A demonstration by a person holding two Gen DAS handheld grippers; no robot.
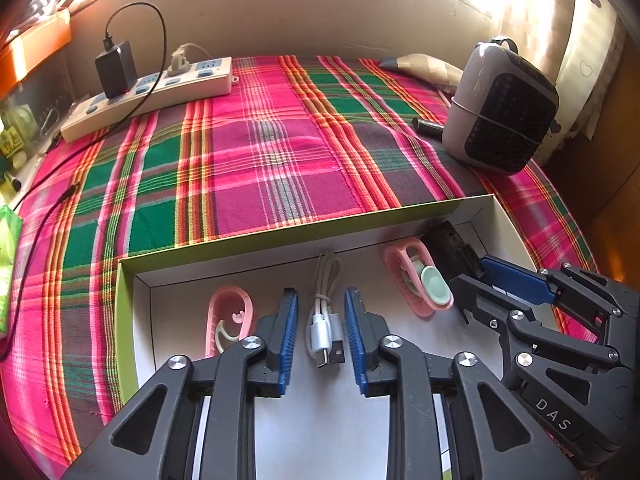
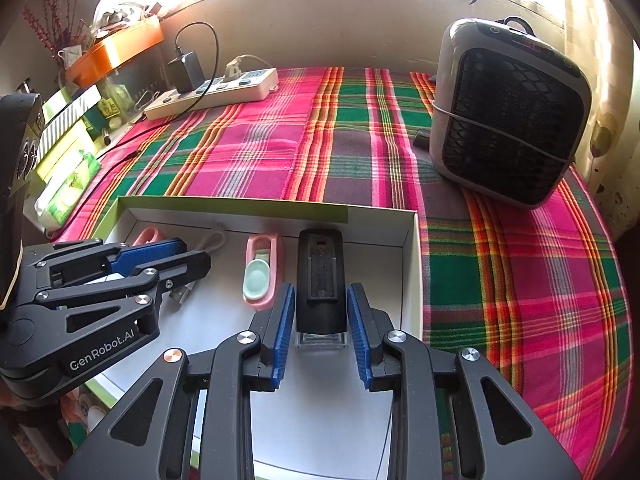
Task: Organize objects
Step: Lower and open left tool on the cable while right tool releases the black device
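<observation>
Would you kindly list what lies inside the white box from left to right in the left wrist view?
Pink clip → white USB cable → pink clip with a green piece → black device.

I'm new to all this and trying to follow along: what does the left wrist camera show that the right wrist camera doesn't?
Only the left wrist view shows the whole left pink clip and the white cable's full bundle, lying between the open left gripper.

Only the right wrist view shows the black device end to end, between the open right gripper, and the orange tray.

Both show the white box, the pink clip with the green pad, the heater and the power strip.
</observation>
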